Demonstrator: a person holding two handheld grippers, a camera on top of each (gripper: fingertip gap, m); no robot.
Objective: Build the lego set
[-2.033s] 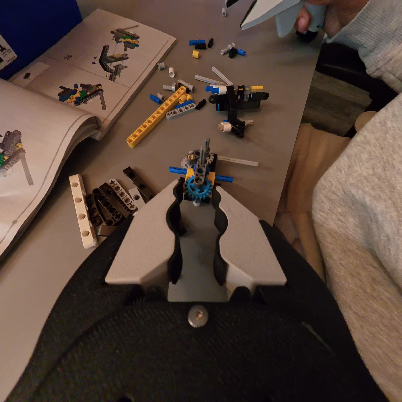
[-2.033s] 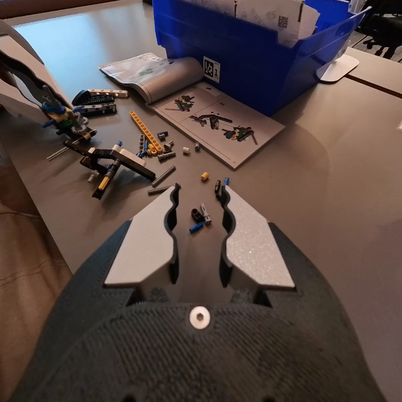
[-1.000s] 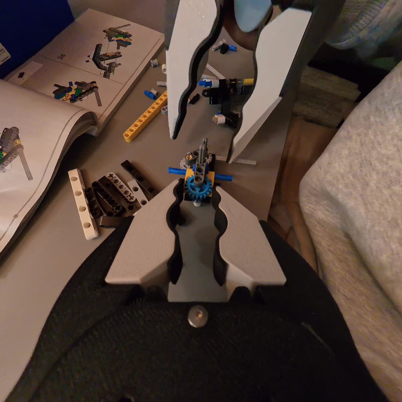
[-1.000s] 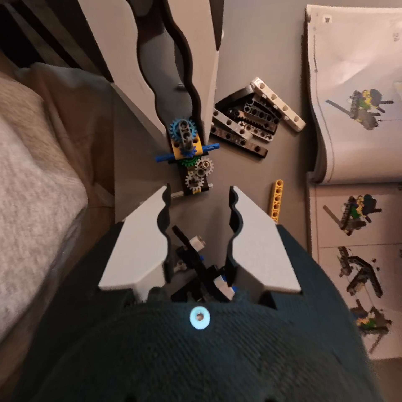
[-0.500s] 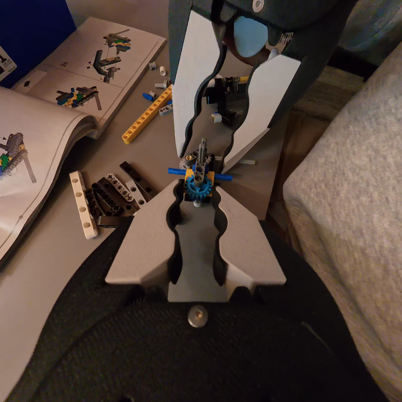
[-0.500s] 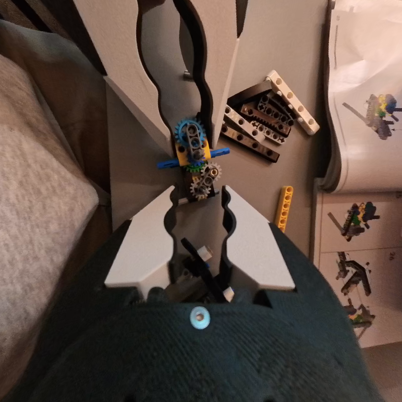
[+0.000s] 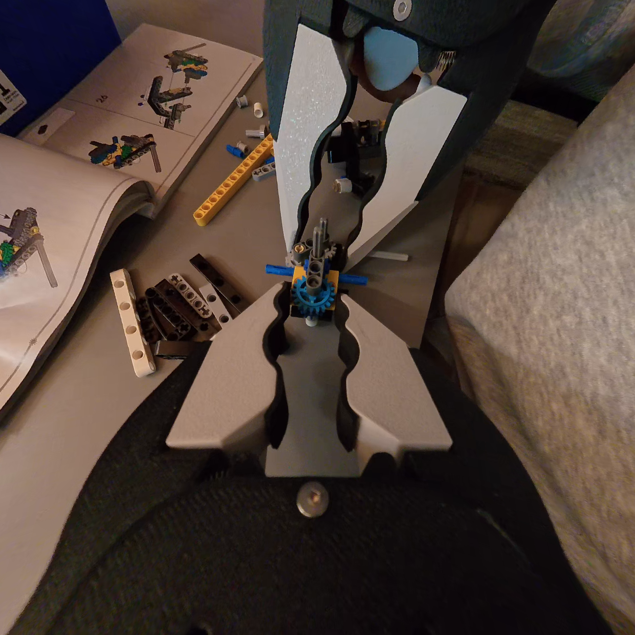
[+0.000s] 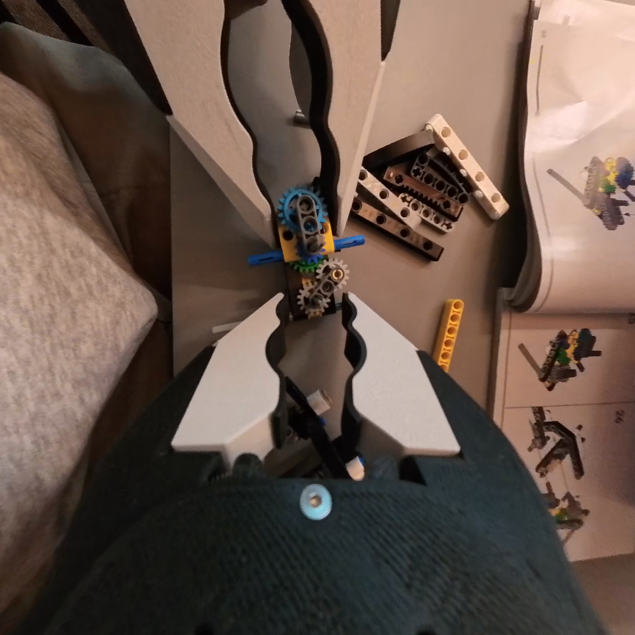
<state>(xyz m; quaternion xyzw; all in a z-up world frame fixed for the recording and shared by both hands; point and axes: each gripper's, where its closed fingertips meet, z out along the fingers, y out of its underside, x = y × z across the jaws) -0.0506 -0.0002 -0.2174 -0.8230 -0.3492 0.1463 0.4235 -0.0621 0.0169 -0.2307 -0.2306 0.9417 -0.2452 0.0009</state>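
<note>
My left gripper is shut on a small gear assembly with a blue gear, a yellow block, a blue cross axle and grey gears, held just above the grey table. My right gripper points at it from the opposite side. Its jaws stand open and narrow, close on either side of the assembly's grey-gear end, with a thin gap showing. The right gripper also shows in the left wrist view, and the left gripper in the right wrist view.
A black sub-assembly lies on the table under the right gripper. A long yellow beam, a pile of black and white beams, small pins, an open instruction booklet and a blue bin lie to the left. A person's grey clothing lies past the table edge. Both grippers' tips are close together, under 4 cm apart.
The right gripper swung over from the loose pins to face the left gripper, came closer, and its jaws narrowed around the assembly's far end. The left gripper kept its hold.
</note>
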